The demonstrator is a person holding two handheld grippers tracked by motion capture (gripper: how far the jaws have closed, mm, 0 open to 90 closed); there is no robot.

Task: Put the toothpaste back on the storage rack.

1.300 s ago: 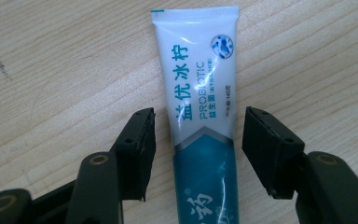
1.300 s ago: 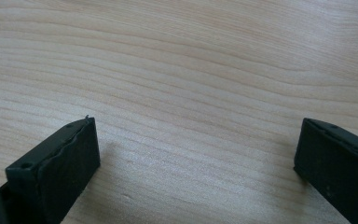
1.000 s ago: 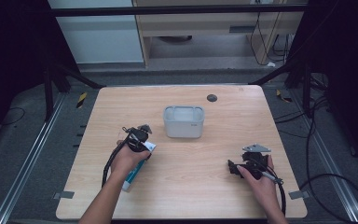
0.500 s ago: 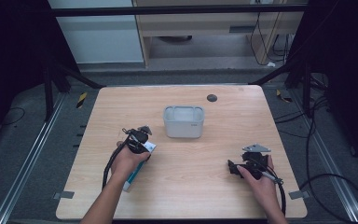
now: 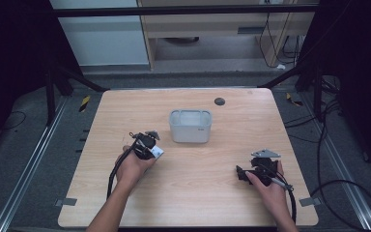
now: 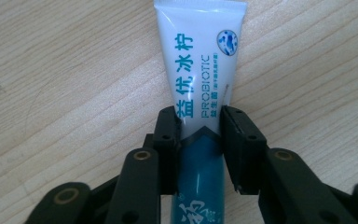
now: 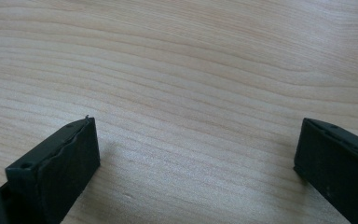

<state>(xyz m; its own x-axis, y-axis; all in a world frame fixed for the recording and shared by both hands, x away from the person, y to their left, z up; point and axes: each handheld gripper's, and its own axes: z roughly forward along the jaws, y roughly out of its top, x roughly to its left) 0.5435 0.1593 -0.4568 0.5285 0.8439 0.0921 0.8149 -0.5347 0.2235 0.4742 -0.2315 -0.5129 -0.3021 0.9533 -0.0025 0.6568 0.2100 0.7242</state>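
A toothpaste tube [image 6: 198,56], white with blue lettering and a teal lower half, lies lengthwise between the jaws of my left gripper [image 6: 199,116]. The jaws have just been closing, and both pads now press on the tube's sides where the white meets the teal. From above, the left gripper [image 5: 149,146] sits at the table's left middle, with the tube's white end [image 5: 157,152] sticking out to its right. My right gripper [image 5: 244,174] rests at the front right. In its own view the right gripper [image 7: 196,140] stands wide open over bare wood.
A pale grey rectangular tub [image 5: 190,126] stands at the middle of the wooden table [image 5: 212,193], just right of and beyond the left gripper. A small dark round disc [image 5: 219,101] lies near the far edge. Cables trail from both grippers toward the front edge.
The teal end of the tube, earlier seen beside the left hand toward the front edge, no longer shows there. Both hands stay where they were.
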